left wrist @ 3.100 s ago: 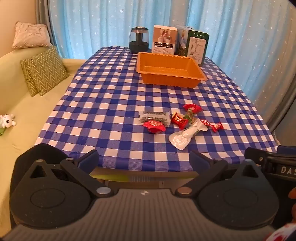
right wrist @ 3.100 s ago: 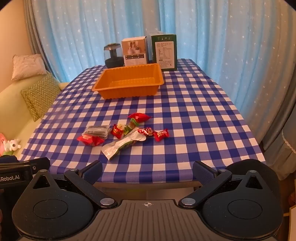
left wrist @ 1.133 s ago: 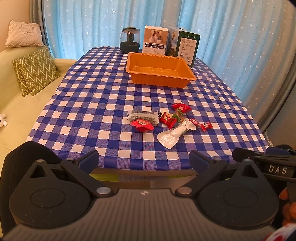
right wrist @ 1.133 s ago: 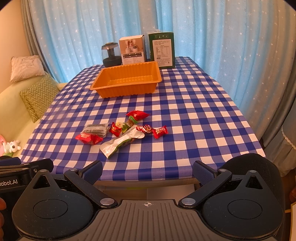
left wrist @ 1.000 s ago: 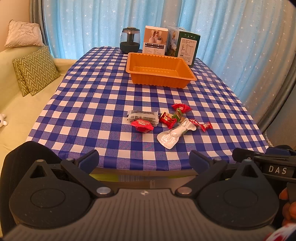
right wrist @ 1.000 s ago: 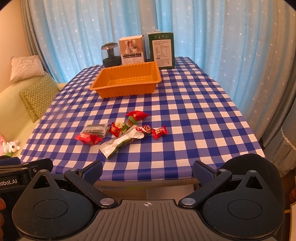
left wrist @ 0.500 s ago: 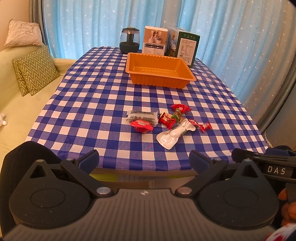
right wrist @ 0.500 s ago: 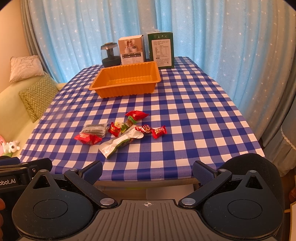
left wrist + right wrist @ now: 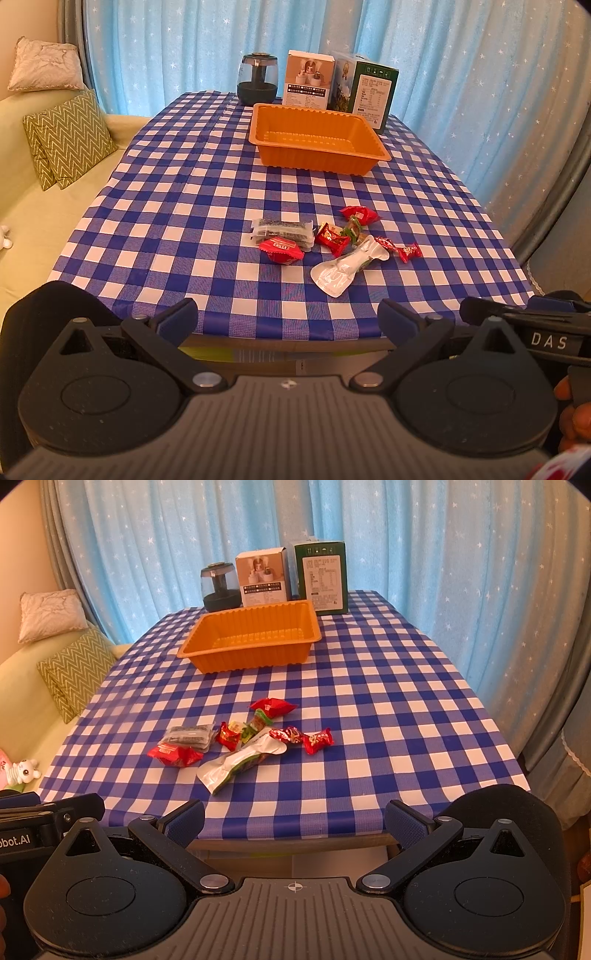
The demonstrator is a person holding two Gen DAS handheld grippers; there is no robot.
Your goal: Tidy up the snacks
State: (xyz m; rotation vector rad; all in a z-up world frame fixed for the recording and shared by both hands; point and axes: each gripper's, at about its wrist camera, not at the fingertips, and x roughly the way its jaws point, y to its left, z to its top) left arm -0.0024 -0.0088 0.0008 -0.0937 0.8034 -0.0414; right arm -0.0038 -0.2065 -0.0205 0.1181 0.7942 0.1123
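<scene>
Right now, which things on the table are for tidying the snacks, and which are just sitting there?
For the job:
- orange tray
- red candies
- dark snack bar
- white pouch
- left claw and right claw, both open

Just sitting there:
- dark jar
- white box
- green box
- cushions

Both cameras have shifted slightly relative to the orange tray (image 9: 317, 138): in the left wrist view the tray and the snack pile (image 9: 334, 242) now sit further left and the stuffed toy (image 9: 5, 236) on the sofa has slid to the frame edge; the right wrist view sits a little higher over the table (image 9: 388, 701)
</scene>
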